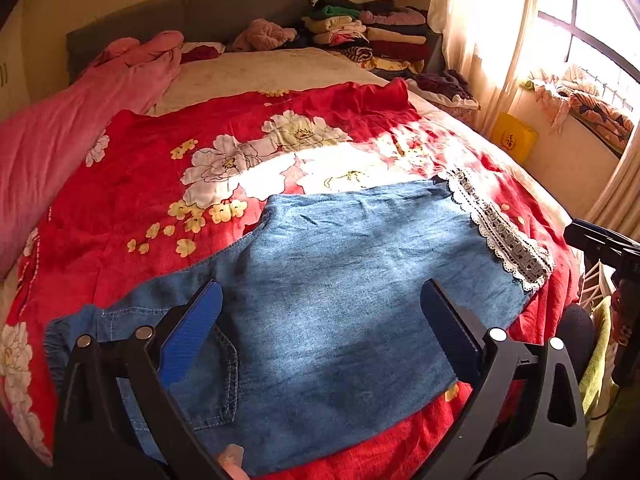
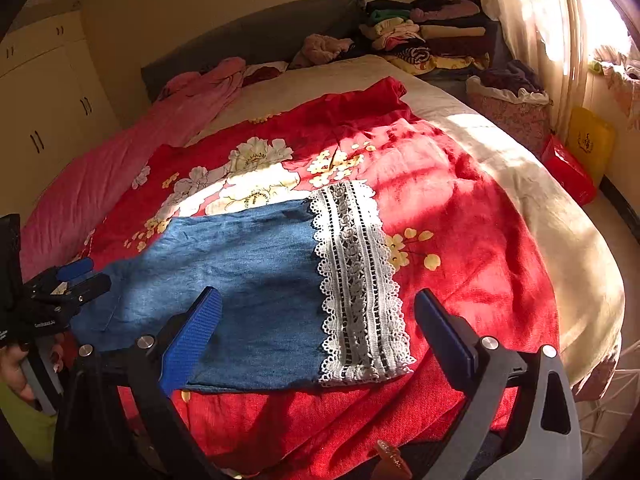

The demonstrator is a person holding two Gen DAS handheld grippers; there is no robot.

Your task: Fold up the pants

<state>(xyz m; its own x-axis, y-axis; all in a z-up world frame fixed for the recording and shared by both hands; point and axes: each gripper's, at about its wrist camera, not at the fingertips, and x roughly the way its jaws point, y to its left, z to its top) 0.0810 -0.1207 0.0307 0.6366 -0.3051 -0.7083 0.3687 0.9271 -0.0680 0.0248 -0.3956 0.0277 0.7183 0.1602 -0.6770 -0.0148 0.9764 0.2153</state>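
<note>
Blue denim pants (image 1: 332, 280) with a white lace hem (image 1: 500, 232) lie flat on a red floral blanket (image 1: 160, 184), legs stacked, waist at the left. My left gripper (image 1: 320, 312) is open and empty above the middle of the pants. In the right wrist view the pants (image 2: 248, 280) and lace hem (image 2: 360, 288) lie ahead. My right gripper (image 2: 316, 320) is open and empty above the hem end. The left gripper (image 2: 76, 276) shows at the left edge of that view, over the waist end.
A pink quilt (image 1: 80, 120) lies along the bed's left side. Stacks of folded clothes (image 1: 368, 32) sit at the headboard. A curtain and bright window (image 1: 560, 40) are on the right, with a yellow box (image 1: 514, 138) and a red box (image 2: 568, 172) on the floor.
</note>
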